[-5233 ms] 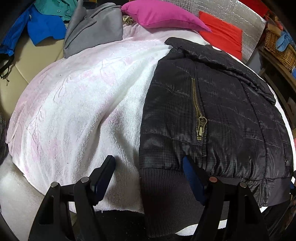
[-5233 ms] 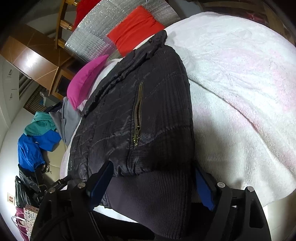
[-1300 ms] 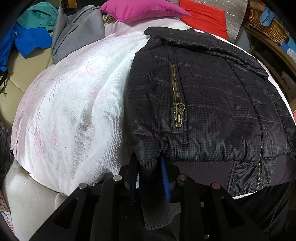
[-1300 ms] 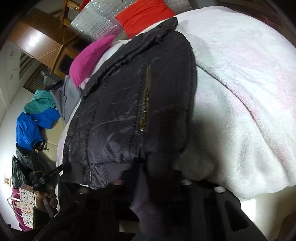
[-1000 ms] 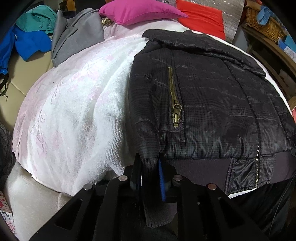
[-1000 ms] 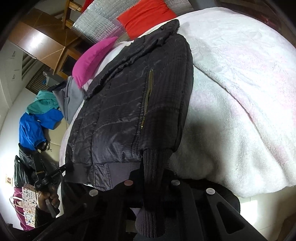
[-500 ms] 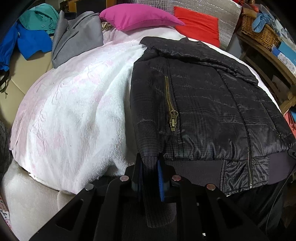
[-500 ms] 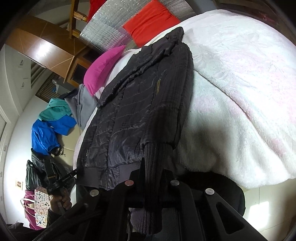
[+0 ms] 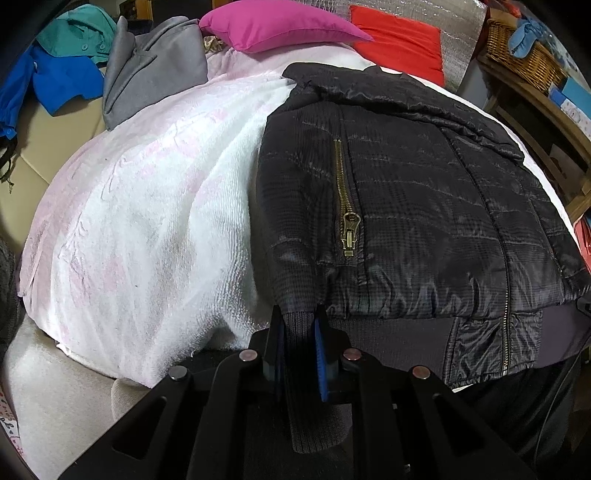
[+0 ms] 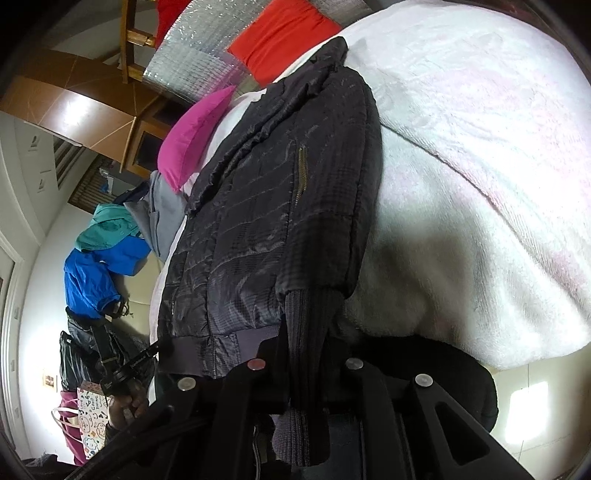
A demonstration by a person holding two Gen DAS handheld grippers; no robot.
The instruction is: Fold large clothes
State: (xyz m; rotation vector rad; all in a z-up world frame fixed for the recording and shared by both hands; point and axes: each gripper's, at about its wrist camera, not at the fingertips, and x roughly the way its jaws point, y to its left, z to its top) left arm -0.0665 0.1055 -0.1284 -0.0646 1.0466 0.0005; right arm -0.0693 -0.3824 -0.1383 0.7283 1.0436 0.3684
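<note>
Jacket [image 9: 406, 192], black and quilted, lies flat on the white towel [image 9: 147, 221], its ribbed hem hanging over the near edge. Left gripper [image 9: 299, 332] is pinched narrow on a ribbed cuff [image 9: 299, 369] at the hem corner. Right gripper [image 10: 306, 354] has the other ribbed cuff [image 10: 306, 332] between its jaws, which are opening; the pads seem to press it, though this part is dark. Pink pillow [image 9: 280, 22] lies beyond the collar.

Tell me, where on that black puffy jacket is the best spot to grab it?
Probably the ribbed knit band at the black jacket's near corner, approached from the bed's near edge: it hangs past the blanket, thin enough to pinch. The left gripper clamps it there.
</note>
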